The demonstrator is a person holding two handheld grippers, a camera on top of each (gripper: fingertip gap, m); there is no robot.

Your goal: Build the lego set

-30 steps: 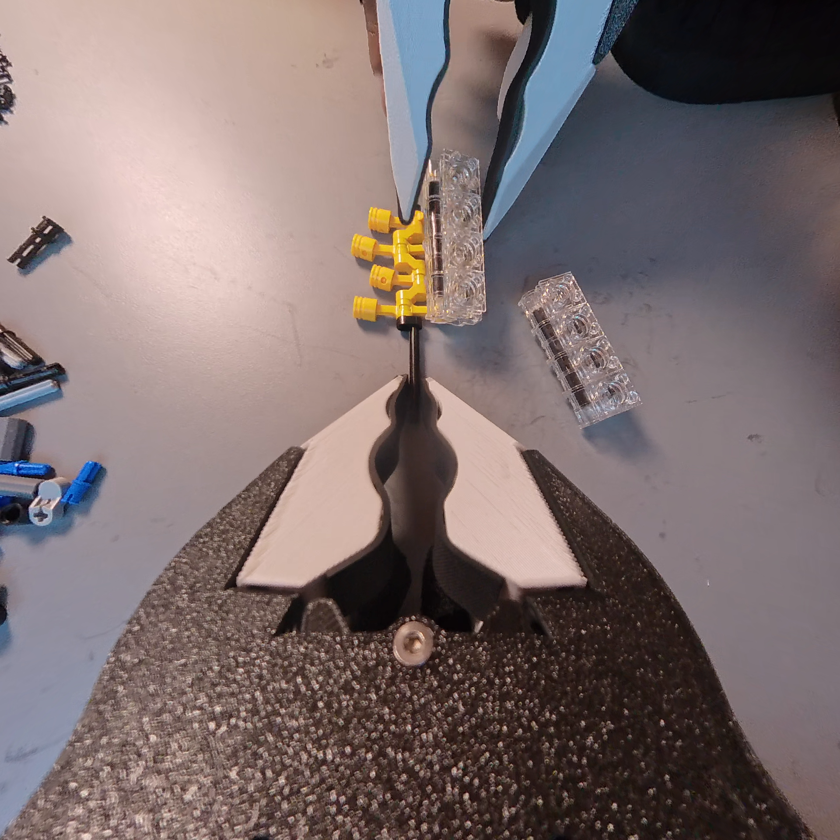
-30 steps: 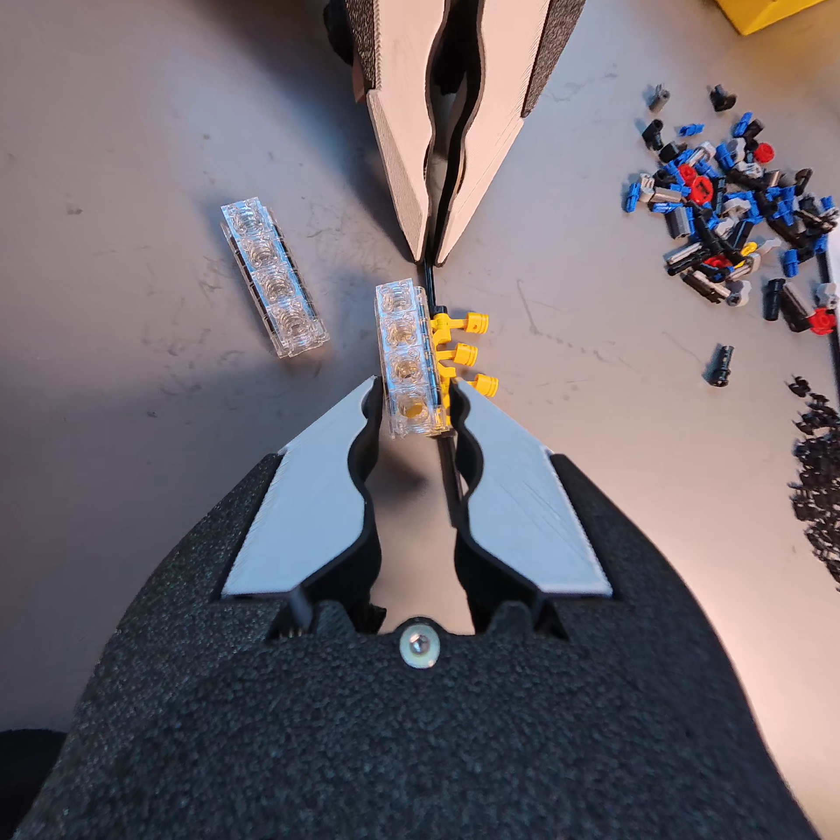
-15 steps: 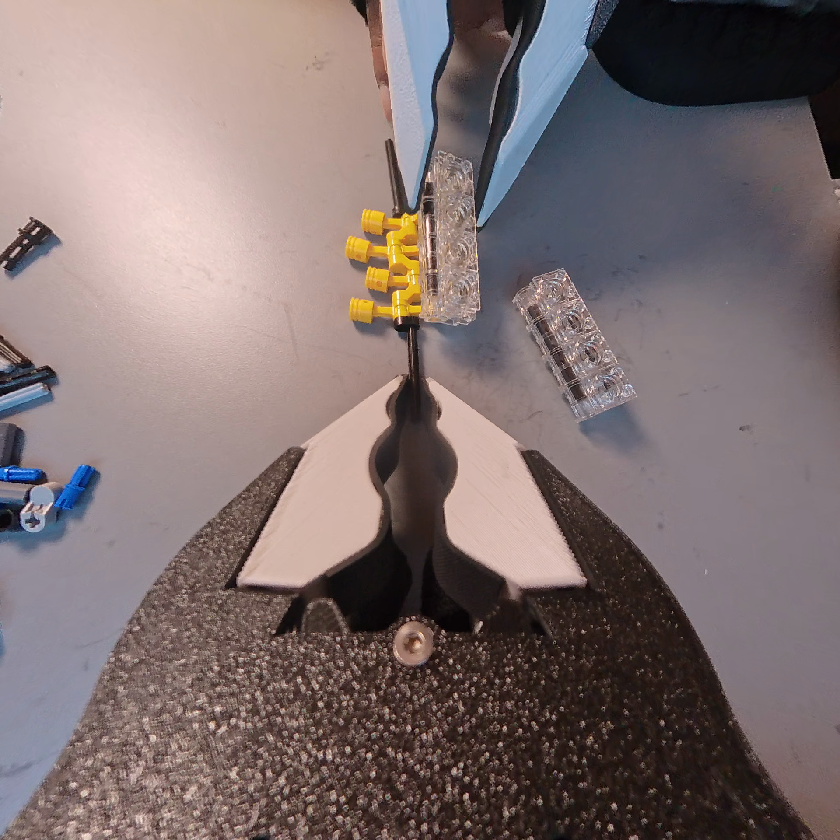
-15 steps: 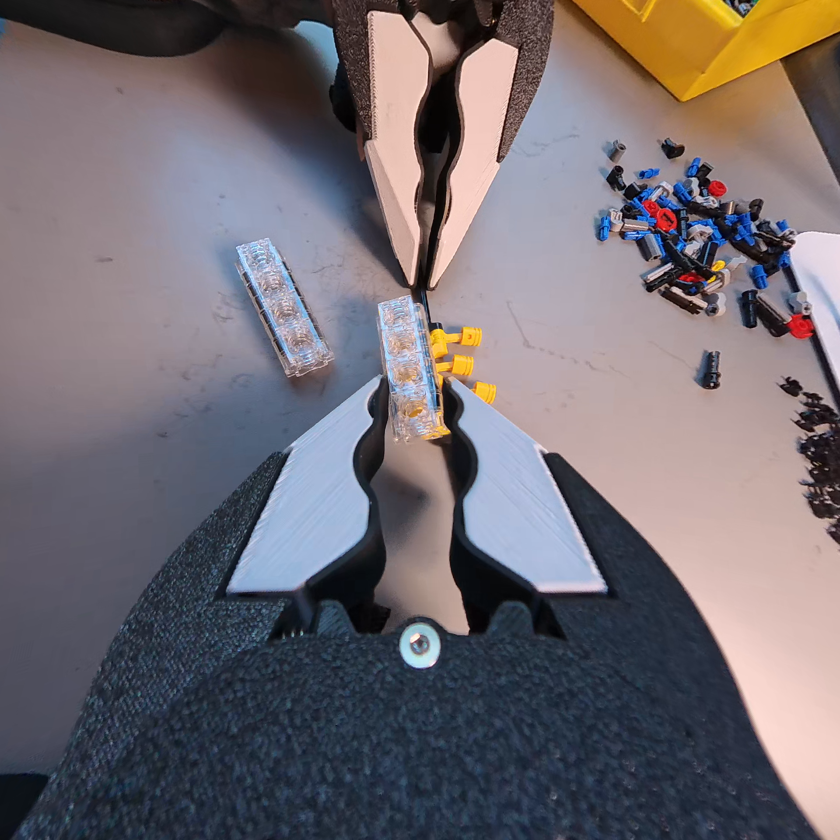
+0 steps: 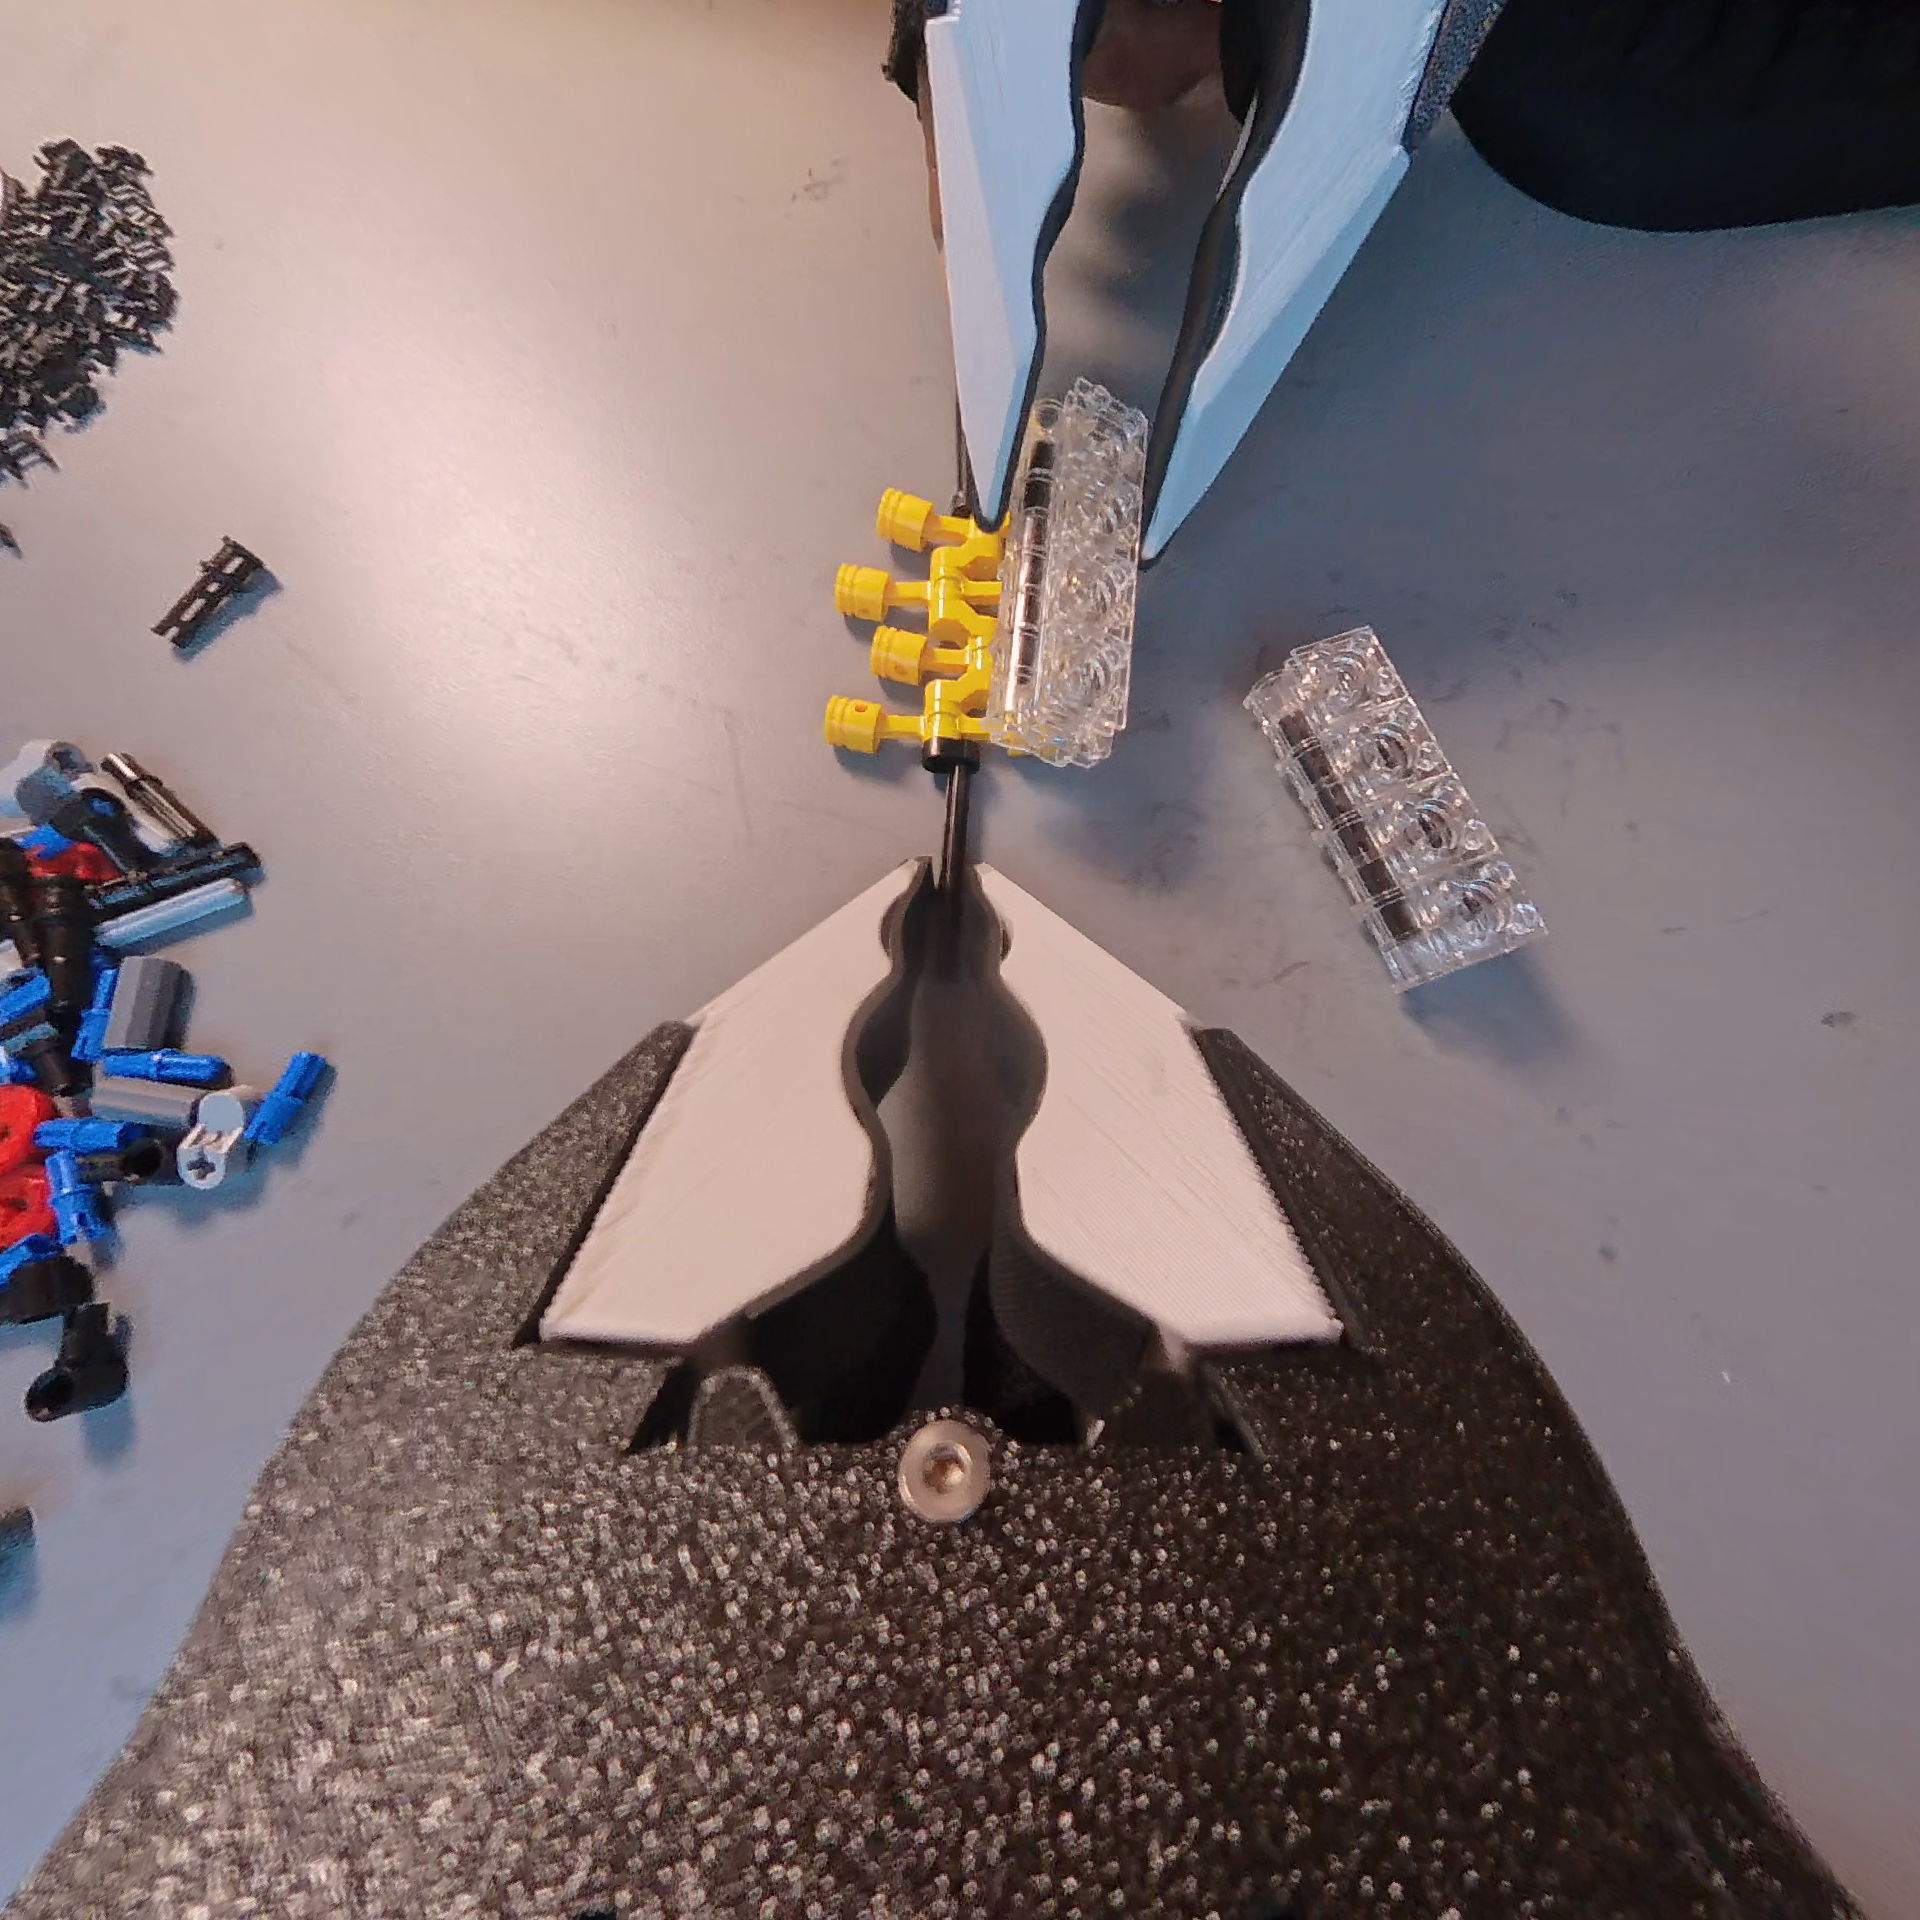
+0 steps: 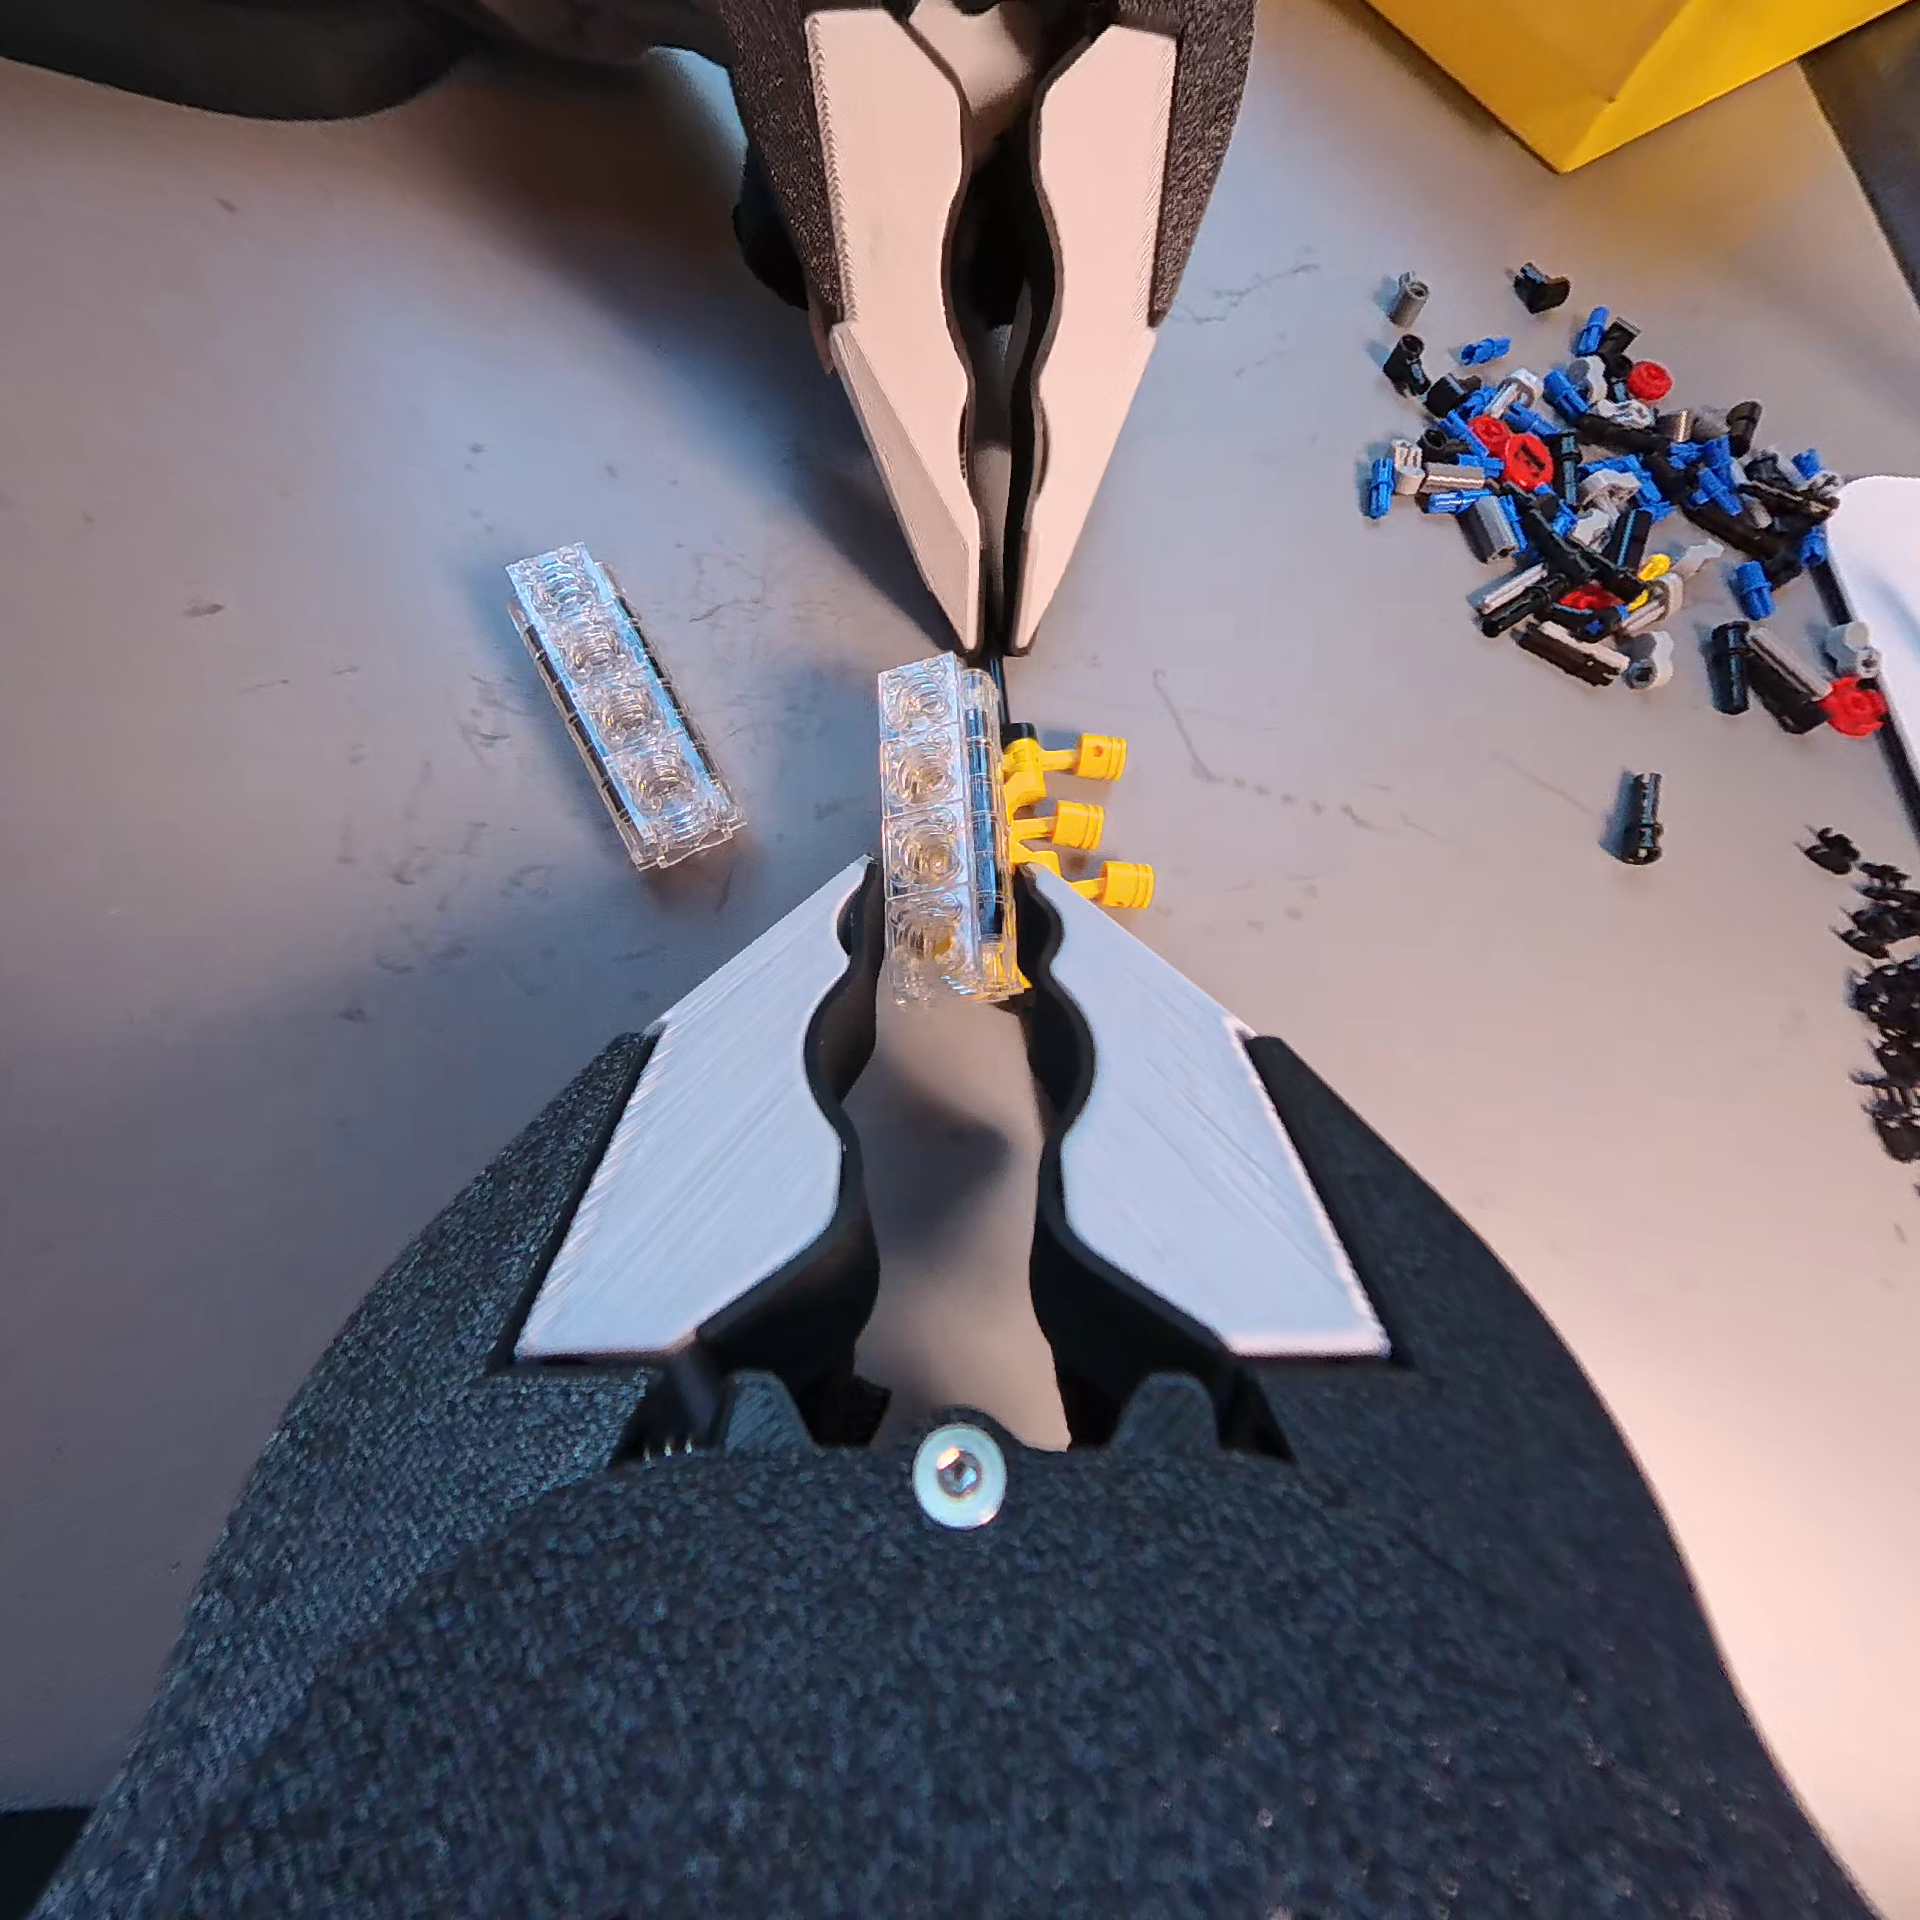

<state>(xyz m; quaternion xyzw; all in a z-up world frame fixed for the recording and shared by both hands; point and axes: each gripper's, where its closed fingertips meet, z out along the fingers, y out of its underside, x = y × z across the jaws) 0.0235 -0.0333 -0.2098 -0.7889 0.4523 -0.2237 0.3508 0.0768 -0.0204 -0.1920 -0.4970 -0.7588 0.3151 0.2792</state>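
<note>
My left hand-held gripper [image 5: 951, 891] is pinched tight on a thin black axle [image 5: 953, 826], and my right hand-held gripper [image 6: 951, 894] is parted around a clear engine block [image 6: 940, 847].

The axle carries a row of yellow pistons [image 5: 914, 623] that sit against the long side of the clear engine block [image 5: 1070, 582], the assembly lying just above the grey surface [image 5: 520, 416]. My right fingertips flank the block's near end, one on each side; I cannot tell whether they press it. A second clear engine block [image 5: 1392, 821] lies apart on the surface, tilted. A heap of blue, black, red and grey pins [image 6: 1621, 520] lies well off to one side, with a yellow box [image 6: 1621, 73] beyond it. I can read no brand, label or writing anywhere.
</note>
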